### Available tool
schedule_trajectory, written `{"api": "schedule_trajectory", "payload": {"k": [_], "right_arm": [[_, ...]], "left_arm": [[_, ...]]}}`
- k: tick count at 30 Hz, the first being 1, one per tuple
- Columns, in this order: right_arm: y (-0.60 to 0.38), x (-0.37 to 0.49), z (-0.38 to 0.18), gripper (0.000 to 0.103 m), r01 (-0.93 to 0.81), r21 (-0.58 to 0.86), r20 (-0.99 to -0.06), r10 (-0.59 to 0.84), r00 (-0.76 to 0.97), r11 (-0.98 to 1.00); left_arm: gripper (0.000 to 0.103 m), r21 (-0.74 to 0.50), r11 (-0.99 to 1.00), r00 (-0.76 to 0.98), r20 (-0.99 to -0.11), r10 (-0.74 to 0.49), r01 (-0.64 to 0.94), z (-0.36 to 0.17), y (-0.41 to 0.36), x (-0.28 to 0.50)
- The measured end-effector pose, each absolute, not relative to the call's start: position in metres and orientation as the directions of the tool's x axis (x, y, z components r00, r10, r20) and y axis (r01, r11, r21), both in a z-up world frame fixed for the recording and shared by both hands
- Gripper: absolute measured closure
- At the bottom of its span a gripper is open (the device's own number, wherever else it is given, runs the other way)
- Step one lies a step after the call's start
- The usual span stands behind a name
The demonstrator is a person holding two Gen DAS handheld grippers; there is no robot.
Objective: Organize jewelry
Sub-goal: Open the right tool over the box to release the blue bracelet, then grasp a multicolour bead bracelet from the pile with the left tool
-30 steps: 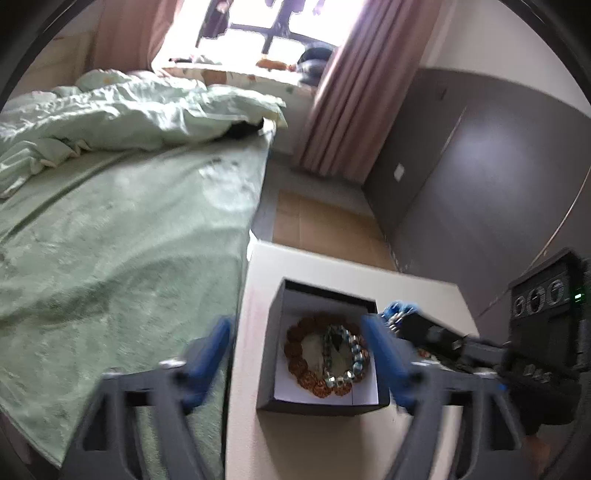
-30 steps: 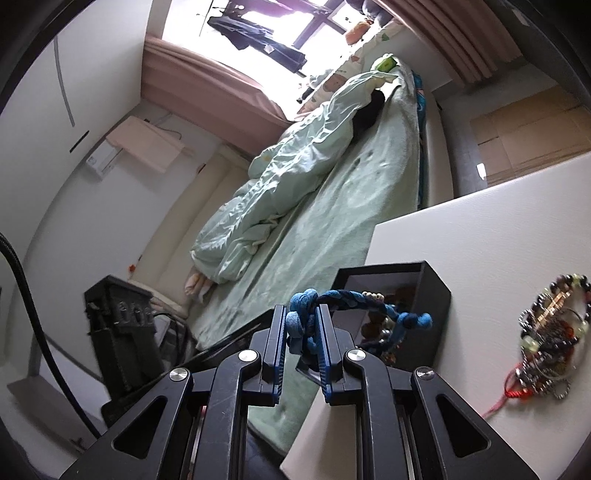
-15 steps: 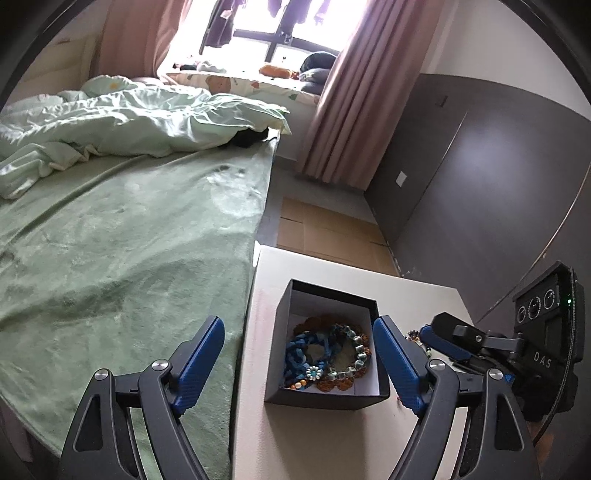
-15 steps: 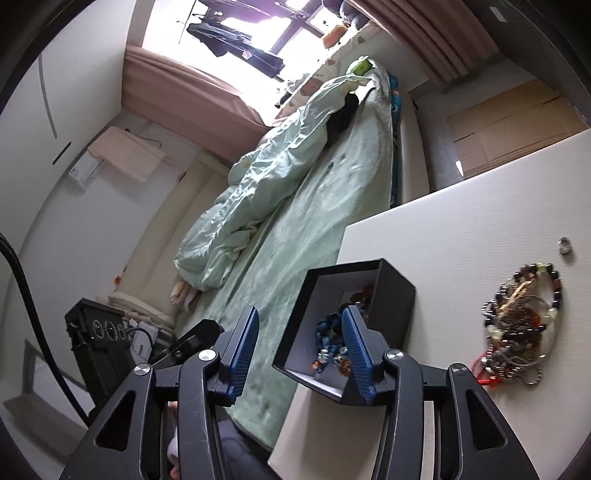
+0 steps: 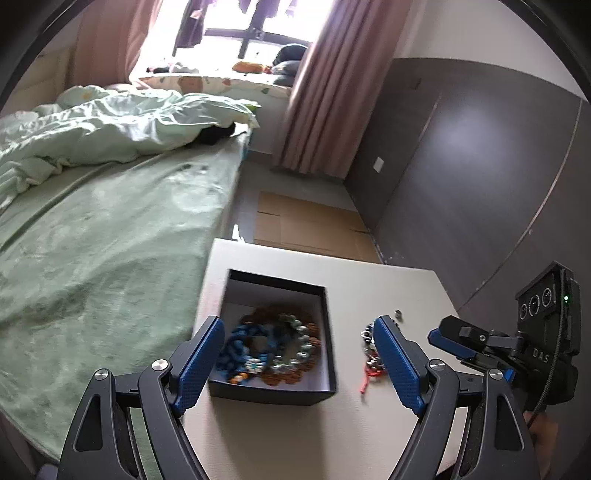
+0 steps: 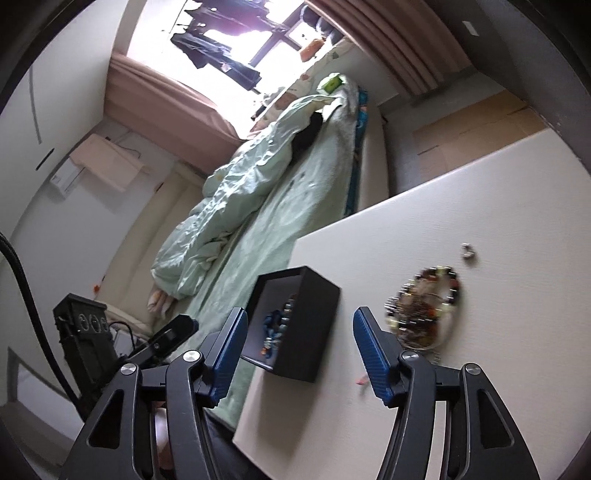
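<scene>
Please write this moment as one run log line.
right gripper: opening, empty | left gripper: open, empty | blue bracelet: in box | pile: on table

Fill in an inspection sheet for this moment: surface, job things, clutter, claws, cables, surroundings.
Surface: white table, beside a bed.
Job things: open black box near the table's bed-side edge, holding a blue bracelet, a brown bead bracelet and a silvery bead bracelet. Jewelry pile lies loose on the table beside the box; a small ring lies apart, beyond the pile.
Clutter: nothing seen.
Claws: left claw open and empty, in front of the box. Right claw opening, nothing between its jaws.
Cables: black cable at the right view's left edge.
Surroundings: green duvet, pink curtain, bright window, dark wall.
</scene>
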State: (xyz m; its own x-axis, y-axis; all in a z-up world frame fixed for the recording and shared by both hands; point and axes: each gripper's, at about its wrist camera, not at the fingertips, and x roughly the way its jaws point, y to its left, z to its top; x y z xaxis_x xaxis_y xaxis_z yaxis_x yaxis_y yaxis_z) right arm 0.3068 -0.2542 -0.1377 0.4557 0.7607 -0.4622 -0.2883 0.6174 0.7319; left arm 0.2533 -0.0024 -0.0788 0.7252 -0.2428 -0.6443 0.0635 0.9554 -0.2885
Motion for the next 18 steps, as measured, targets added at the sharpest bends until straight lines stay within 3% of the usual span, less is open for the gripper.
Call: {"api": "schedule_trajectory", "payload": {"k": [3, 5, 13, 18], "right_arm": [[-0.267, 0.306, -0.141, 0.039, -0.26, 0.731, -0.478, 0.745, 0.465, 0.631], [-0.276, 0.305, -0.144, 0.027, -0.23, 0.718, -0.504, 0.719, 0.479, 0.657], [-0.309, 0.303, -0.156, 0.027, -0.141, 0.726, -0.529, 0.677, 0.511, 0.673], [-0.327, 0.304, -0.161, 0.027, -0.084, 0.739, -0.529, 0.653, 0.542, 0.668]], "left_arm": [[0.02, -0.275, 0.957, 0.717, -0.649, -0.254, 0.091, -0.08, -0.016, 0.254], [0.02, -0.267, 0.957, 0.708, -0.653, -0.267, 0.115, -0.08, -0.027, 0.254], [0.02, -0.2, 0.957, 0.689, -0.665, -0.289, 0.209, -0.083, -0.075, 0.258], [0.037, -0.167, 0.952, 0.668, -0.681, -0.3, 0.257, -0.087, -0.103, 0.266]]}}
